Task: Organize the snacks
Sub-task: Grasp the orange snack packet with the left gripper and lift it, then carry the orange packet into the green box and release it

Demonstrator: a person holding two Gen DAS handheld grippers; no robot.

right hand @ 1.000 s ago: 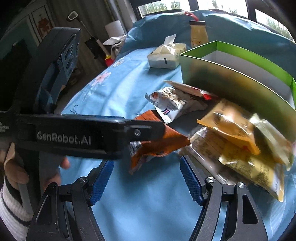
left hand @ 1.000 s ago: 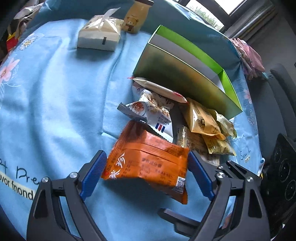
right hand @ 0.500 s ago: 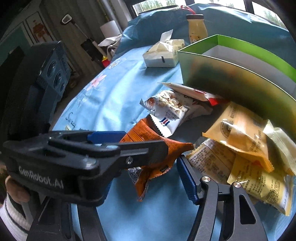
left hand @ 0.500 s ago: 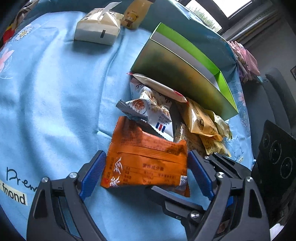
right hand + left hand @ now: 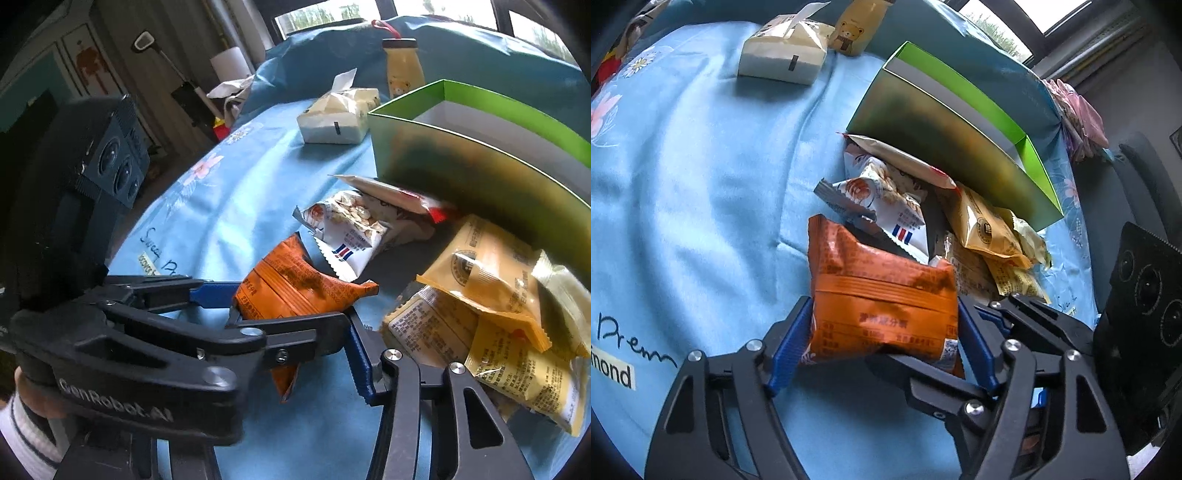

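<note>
An orange snack packet sits between the blue pads of my left gripper, whose jaws are closing; both pads touch its sides. In the right wrist view the left gripper crosses in front with the orange packet in it. My right gripper is closing too. Its right pad stands just clear of the packet's lower end, and its left finger is hidden behind the left gripper. An open green box stands behind a pile of white and yellow snack packets.
All of this lies on a light blue flowered cloth. A tissue pack and a bear-labelled bottle stand at the far side. A hand in a striped sleeve holds the left gripper. Dark chairs stand beyond the right edge.
The left jaws have closed in onto the orange packet's sides. The right gripper has moved in close beside the packet, and its jaws have narrowed.
</note>
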